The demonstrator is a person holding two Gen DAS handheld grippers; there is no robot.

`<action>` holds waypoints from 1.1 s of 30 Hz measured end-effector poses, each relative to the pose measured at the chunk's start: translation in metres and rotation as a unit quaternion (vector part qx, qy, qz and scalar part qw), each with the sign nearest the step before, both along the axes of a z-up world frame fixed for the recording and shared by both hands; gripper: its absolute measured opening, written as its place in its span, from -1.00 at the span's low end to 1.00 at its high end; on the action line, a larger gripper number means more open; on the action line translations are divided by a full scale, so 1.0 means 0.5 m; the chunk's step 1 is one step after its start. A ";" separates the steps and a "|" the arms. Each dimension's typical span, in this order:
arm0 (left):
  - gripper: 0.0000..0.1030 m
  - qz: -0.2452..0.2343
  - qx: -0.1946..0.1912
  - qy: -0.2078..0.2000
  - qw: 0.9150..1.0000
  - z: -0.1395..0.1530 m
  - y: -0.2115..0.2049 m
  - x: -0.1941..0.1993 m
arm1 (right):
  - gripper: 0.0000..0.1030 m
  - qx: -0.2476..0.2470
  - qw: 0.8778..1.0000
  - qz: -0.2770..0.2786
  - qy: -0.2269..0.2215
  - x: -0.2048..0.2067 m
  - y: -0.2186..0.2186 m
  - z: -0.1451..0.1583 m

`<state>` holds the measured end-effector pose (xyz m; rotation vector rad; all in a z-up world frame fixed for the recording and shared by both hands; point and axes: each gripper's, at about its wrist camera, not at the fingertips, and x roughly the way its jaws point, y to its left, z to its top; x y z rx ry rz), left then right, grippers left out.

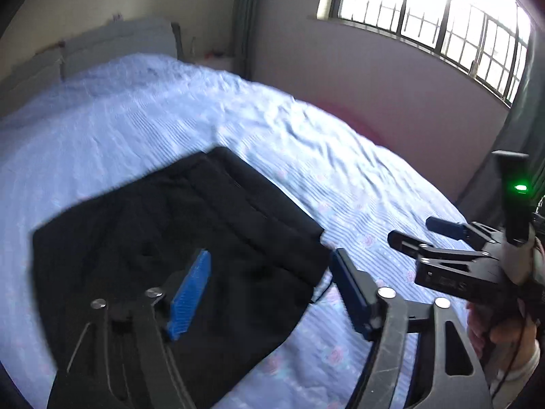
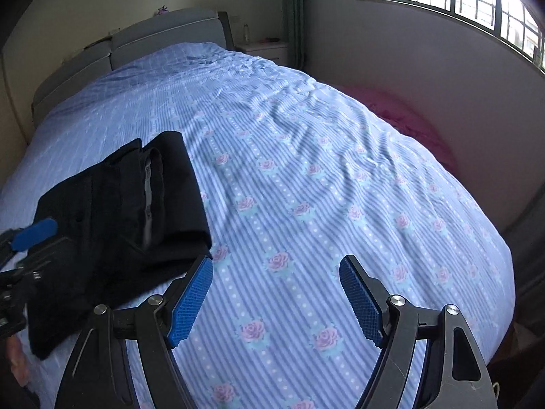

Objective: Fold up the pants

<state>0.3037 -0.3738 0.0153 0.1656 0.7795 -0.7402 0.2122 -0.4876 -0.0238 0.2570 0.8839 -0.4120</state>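
Observation:
Black pants (image 1: 177, 255) lie folded into a compact rectangle on the blue striped bed sheet (image 1: 306, 156). In the right wrist view the pants (image 2: 112, 218) sit at the left, with a grey zipper line showing. My left gripper (image 1: 269, 286) is open and empty, above the right edge of the pants. My right gripper (image 2: 276, 298) is open and empty over bare sheet (image 2: 306, 187), just right of the pants. The right gripper also shows in the left wrist view (image 1: 419, 231), and the left gripper shows at the left edge of the right wrist view (image 2: 30, 235).
A grey padded headboard (image 2: 163, 34) stands at the far end of the bed. A white nightstand (image 2: 265, 49) stands beside it. A pink cloth (image 2: 402, 112) lies between bed and wall. A barred window (image 1: 442, 27) is at the right.

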 end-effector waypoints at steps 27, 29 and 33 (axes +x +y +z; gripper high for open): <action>0.65 0.180 0.071 0.029 0.981 -0.196 0.287 0.021 | 0.56 0.186 0.966 0.177 0.024 0.329 0.068 -0.164; 0.66 0.180 0.064 0.031 0.981 -0.195 0.287 0.021 | 0.56 0.202 0.958 0.199 0.028 0.336 0.074 -0.171; 0.67 0.182 0.054 0.047 0.981 -0.191 0.295 0.029 | 0.02 0.192 0.955 0.224 0.028 0.339 0.096 -0.161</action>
